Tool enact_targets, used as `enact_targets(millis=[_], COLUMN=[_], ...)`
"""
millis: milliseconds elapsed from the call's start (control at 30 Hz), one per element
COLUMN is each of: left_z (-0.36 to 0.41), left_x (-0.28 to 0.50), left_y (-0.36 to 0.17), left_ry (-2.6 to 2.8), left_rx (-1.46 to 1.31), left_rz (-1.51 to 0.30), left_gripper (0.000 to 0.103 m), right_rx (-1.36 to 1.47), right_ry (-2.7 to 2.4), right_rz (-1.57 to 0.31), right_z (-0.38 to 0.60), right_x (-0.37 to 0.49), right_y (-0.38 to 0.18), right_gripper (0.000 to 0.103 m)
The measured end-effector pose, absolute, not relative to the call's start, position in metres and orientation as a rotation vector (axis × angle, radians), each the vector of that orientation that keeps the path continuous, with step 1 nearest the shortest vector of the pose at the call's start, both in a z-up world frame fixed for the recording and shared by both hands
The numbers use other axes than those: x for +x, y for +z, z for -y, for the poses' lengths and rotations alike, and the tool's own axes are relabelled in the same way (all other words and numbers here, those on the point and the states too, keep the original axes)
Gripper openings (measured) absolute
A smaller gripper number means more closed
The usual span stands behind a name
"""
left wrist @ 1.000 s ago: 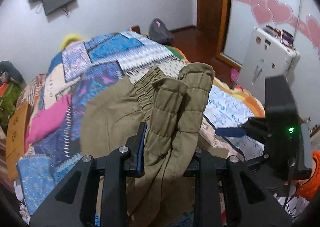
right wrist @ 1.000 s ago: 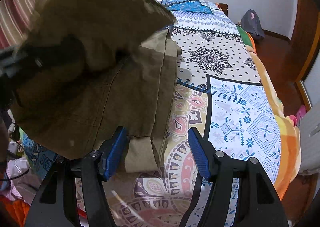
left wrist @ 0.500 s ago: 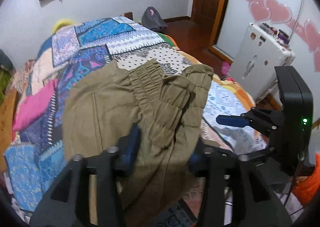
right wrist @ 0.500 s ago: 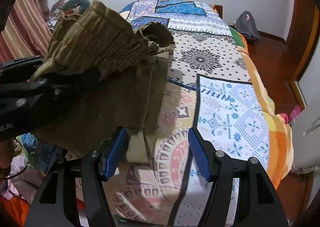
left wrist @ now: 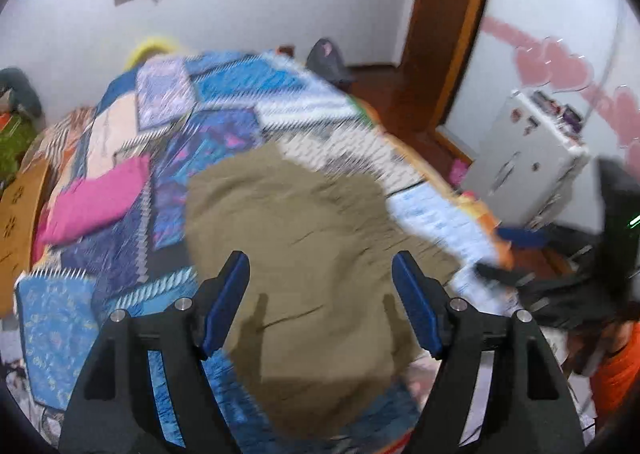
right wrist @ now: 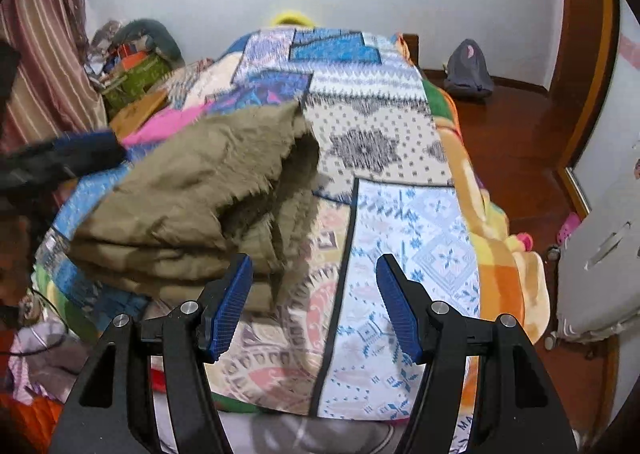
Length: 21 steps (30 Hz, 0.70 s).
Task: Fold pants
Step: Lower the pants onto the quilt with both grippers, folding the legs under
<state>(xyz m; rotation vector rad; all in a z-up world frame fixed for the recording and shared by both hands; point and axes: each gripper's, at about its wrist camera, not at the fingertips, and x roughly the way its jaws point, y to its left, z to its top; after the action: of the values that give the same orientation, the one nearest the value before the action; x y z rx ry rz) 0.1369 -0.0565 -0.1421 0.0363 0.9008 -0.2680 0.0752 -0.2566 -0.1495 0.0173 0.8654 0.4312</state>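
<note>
The olive pants (right wrist: 192, 209) lay bunched in a folded heap on the near left part of the bed (right wrist: 404, 238), their stacked layers toward the foot edge and one loose end sticking up in a hollow flap near the middle of the patchwork cover. In the blurred left wrist view they (left wrist: 304, 254) spread as a rounded mound below the left gripper (left wrist: 320, 290), whose jaws were opening with no cloth pinched between the blue pads. The right gripper (right wrist: 314, 302) hung above the foot of the bed, jaws apart and empty, its left pad just over the heap's near edge. To the right of the pants the cover lay bare out to the orange border. A pink cloth (left wrist: 96, 197) lay beyond them on the left. A white suitcase (right wrist: 596, 274) stood on the wooden floor close beside the bed's right side.
</note>
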Motion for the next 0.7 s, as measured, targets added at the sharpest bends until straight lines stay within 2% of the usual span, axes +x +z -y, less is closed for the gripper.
enact_targets(millis=[267, 467, 533, 700], left_z=[0.041, 0.031, 0.027, 0.01], left_x=[0.116, 0.104, 0.1, 0.095], left_y=[-0.19, -0.194, -0.194, -0.173], left_ry=[-0.198, -0.228, -0.237, -0.207], left_rx=[0.062, 0.025, 0.033, 0.025], left_rz=[-0.973, -0.989, -0.99, -0.95], left_gripper=[0.075, 0.075, 0.075, 0.075], right_rx=[0.057, 0.032, 0.066, 0.086], right_ry=[0.502, 0.507, 0.503, 0.492], right_rz=[-0.828, -0.901, -0.901, -0.907], right_z=[0.222, 0.203, 0.21, 0.217], right_x=[0.087, 0.091, 0.089, 0.083], right_y=[-0.146, -0.181, -0.183, -0.177], right_gripper=[0.061, 0.062, 0.066, 0.067])
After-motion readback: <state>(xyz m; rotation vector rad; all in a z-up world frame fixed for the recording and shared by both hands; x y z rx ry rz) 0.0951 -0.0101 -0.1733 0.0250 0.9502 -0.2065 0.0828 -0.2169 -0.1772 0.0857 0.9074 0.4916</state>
